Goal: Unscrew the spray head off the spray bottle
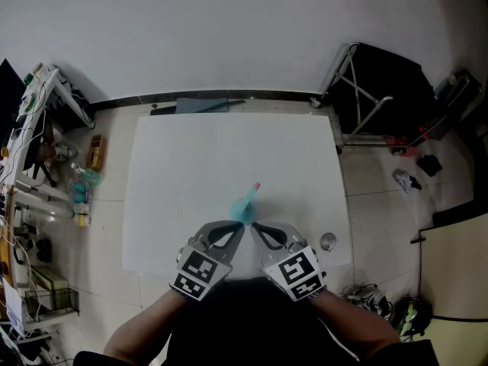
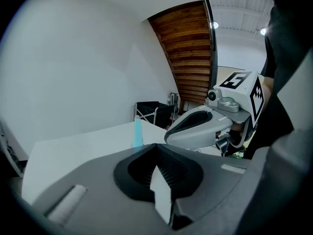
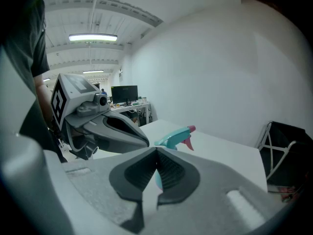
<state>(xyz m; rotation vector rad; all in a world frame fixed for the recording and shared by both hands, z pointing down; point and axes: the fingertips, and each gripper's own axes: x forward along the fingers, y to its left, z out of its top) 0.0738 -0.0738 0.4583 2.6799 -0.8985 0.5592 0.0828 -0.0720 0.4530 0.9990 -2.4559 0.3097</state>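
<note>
— While both claws hover at the near edge of the white table (image 1: 175, 174), is anything actually being unscrewed?
— Not from where I stand. The left claw (image 1: 241, 227) is pinched together on nothing, and so is the right claw (image 1: 255, 227). Their tips almost meet just short of the spray bottle (image 1: 244, 209).
— Where's the bottle, exactly?
— Midway along the near edge, a little way in, and upright as far as I can tell. The teal spray head (image 3: 176, 137) with its pink nozzle (image 3: 191, 129) is on it. I'd say neither claw touches it.
— So only the approach.
— That's my guess. Next both must spread: one to clamp the body steady, the other to take the collar under the head and twist.
</note>
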